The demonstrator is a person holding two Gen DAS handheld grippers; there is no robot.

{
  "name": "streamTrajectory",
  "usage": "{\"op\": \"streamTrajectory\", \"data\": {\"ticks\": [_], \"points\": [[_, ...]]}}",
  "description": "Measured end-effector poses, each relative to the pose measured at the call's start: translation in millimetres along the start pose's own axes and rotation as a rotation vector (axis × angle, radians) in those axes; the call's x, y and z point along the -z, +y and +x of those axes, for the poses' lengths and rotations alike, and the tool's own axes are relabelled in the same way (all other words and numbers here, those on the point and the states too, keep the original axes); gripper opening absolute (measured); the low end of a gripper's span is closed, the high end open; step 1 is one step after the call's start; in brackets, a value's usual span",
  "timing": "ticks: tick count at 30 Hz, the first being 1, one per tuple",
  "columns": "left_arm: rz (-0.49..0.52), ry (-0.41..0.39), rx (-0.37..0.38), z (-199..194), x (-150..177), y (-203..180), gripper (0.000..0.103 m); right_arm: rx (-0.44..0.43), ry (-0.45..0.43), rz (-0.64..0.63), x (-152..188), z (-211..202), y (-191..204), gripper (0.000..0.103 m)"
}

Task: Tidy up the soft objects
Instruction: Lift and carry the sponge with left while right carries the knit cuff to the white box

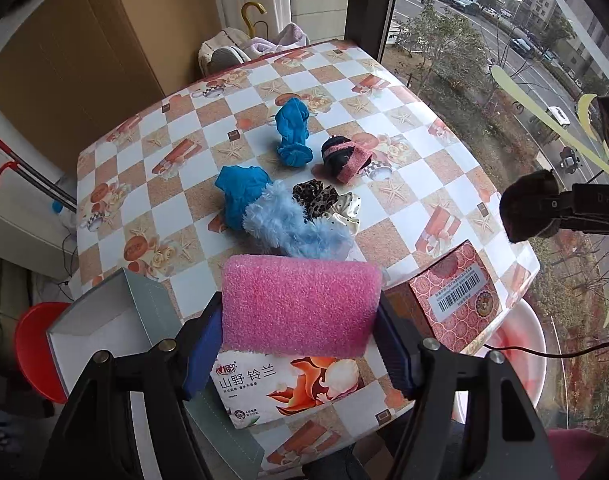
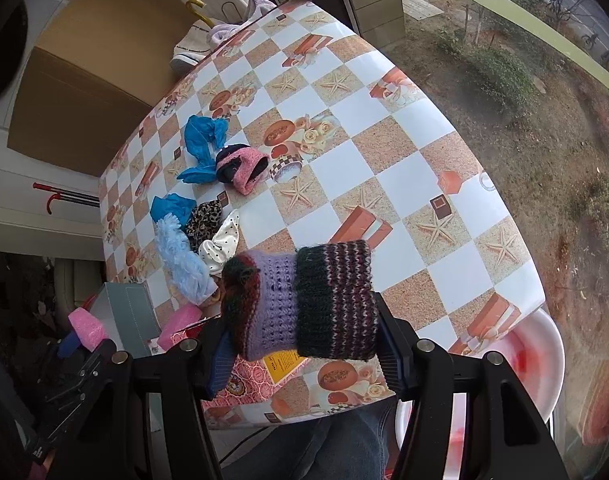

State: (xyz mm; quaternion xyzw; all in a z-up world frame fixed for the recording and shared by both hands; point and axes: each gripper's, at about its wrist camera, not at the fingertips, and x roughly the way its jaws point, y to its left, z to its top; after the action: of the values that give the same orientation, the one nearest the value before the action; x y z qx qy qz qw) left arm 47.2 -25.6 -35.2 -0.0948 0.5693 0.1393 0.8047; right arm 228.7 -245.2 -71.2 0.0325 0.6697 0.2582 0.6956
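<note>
Between the left gripper's fingers we are pinching a light, squashy pink sponge across its middle, while the right gripper is squeezing a soft knitted hat.

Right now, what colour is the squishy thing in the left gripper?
Pink: a pink sponge, best seen in the left wrist view.

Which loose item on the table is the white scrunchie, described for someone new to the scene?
On the checkered tablecloth, find the heap of soft things near its left edge. The white satin scrunchie with black dots lies at the heap's near end, touching the leopard-print scrunchie; it alone is pale and shiny.
</note>
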Motion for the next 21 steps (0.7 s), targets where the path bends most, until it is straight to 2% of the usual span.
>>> {"op": "streamTrajectory", "data": {"ticks": [4,9,17,21], "points": [[-0.019,-0.014,0.017,-16.1,20.2,15.7,0.073,-0.008,-0.039,-0.036,24.2,-15.5,32.3,0.061],[-0.048,-0.043,0.003,-35.4,43.8,39.7,0.073,-0.032,-0.057,-0.088,50.9,-20.3,74.9,0.061],[-0.126,-0.077,-0.052,-55.3,79.0,78.2,0.073,-0.069,0.036,-0.242,93.4,8.8,149.7,0.061],[-0.170,-0.093,-0.079,-63.6,94.9,96.4,0.073,-0.061,0.070,-0.346,105.5,18.9,183.8,0.061]]}}
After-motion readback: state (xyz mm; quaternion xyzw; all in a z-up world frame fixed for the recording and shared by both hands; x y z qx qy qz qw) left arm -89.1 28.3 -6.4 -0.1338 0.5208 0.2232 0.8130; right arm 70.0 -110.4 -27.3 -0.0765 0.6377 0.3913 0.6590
